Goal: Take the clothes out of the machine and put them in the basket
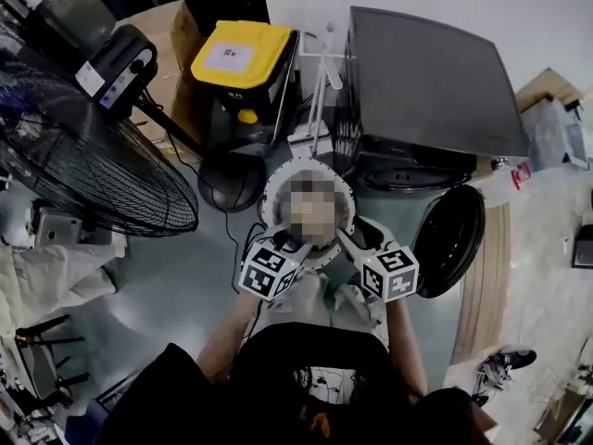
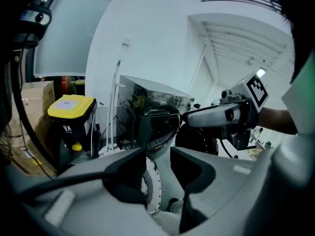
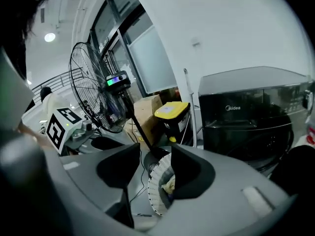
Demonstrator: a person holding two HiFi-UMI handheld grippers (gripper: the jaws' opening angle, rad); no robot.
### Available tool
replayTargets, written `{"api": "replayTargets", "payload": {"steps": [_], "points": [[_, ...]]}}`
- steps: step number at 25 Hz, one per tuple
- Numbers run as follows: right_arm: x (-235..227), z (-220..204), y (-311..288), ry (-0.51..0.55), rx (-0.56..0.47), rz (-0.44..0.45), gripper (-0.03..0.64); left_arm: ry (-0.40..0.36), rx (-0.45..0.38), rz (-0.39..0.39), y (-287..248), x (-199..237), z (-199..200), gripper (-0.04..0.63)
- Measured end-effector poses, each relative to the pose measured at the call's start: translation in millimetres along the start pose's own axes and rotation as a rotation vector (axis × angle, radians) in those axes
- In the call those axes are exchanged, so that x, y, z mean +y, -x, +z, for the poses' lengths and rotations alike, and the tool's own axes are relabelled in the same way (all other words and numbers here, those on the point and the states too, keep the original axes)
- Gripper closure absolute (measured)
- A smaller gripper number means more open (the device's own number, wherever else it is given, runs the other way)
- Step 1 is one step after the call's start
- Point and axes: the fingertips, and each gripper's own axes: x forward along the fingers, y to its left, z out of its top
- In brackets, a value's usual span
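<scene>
The white round basket point(image 1: 274, 185) stands on the floor in front of the black washing machine point(image 1: 426, 82), whose round door point(image 1: 450, 239) hangs open. A mosaic patch hides the basket's inside in the head view. In the right gripper view a pale cloth point(image 3: 170, 183) lies inside the basket point(image 3: 156, 188). My left gripper point(image 1: 295, 248) and right gripper point(image 1: 352, 241) both hang over the basket's near rim. The left gripper point(image 2: 157, 168) is open with nothing between its jaws. The right gripper point(image 3: 155, 167) is open too, with nothing in it.
A yellow-lidded bin point(image 1: 243, 56) and cardboard boxes point(image 1: 176, 35) stand left of the machine. A large black floor fan point(image 1: 74, 146) fills the left, its round base point(image 1: 232, 182) touching the basket's side, with a cable across the floor. A white rack point(image 1: 320, 82) leans beside the machine.
</scene>
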Motion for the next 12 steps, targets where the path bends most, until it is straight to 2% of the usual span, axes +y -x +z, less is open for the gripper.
{"api": "replayTargets", "payload": {"steps": [4, 12], "points": [[4, 12, 20, 0.015, -0.028, 0.019, 0.408, -0.033, -0.03, 0.017, 11, -11, 9, 0.449], [18, 11, 65, 0.058, -0.055, 0.092, 0.434, -0.024, -0.15, 0.098, 36, -40, 40, 0.449]]}}
